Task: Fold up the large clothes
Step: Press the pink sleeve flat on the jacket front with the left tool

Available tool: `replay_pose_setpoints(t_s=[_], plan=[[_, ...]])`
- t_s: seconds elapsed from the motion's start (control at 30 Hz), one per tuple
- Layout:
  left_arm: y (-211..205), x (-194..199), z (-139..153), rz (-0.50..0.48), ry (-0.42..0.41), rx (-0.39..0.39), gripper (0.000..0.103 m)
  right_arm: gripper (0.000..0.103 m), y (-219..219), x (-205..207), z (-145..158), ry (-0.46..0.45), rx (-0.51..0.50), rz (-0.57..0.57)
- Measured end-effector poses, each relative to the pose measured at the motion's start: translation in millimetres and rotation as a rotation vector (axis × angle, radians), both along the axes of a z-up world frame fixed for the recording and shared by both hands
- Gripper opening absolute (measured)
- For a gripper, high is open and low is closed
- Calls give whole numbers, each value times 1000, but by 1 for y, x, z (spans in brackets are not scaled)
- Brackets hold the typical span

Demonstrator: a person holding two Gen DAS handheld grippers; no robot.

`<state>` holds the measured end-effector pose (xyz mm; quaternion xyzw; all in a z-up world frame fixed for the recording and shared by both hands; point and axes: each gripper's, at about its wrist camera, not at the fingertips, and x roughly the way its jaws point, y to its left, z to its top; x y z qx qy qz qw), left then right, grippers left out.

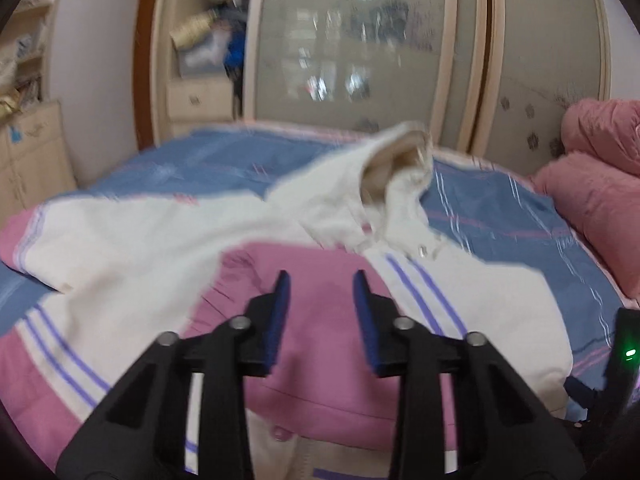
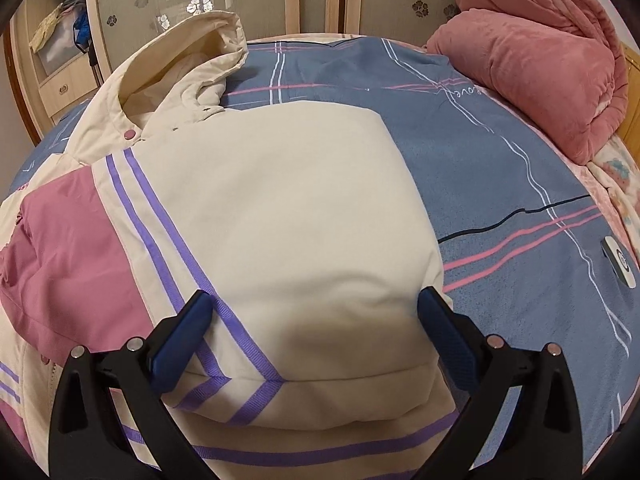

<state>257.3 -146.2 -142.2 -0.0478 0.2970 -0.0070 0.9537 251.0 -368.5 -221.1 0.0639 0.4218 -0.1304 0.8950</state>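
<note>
The right gripper straddles the hooded jacket's folded sleeve, fingers spread. The left gripper, parted, hovers above pink fabric. Pinch both layers before lifting.

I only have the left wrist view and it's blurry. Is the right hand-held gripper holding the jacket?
Observer: No. The right hand-held gripper is wide open over the folded cream sleeve, its fingers either side of it.
Operator: Anything on the bed to the right of the jacket?
Observer: Yes, a small white remote-like device lies on the blue bedsheet near the edge.
Operator: And the hood?
Observer: The hood lies open at the far end, and a pink snap shows at the collar.
</note>
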Motion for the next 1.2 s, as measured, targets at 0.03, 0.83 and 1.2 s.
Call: replay_pose_setpoints(t_s=[0.03, 0.83, 1.2], plan=[[1, 8, -9, -1, 41, -12, 22, 102, 0, 0, 0, 1, 0, 1], [18, 26, -61, 32, 185, -62, 28, 102, 1, 0, 0, -5, -4, -2], [0, 1, -35, 28, -26, 19, 90, 102, 5, -30, 36, -240, -97, -85]])
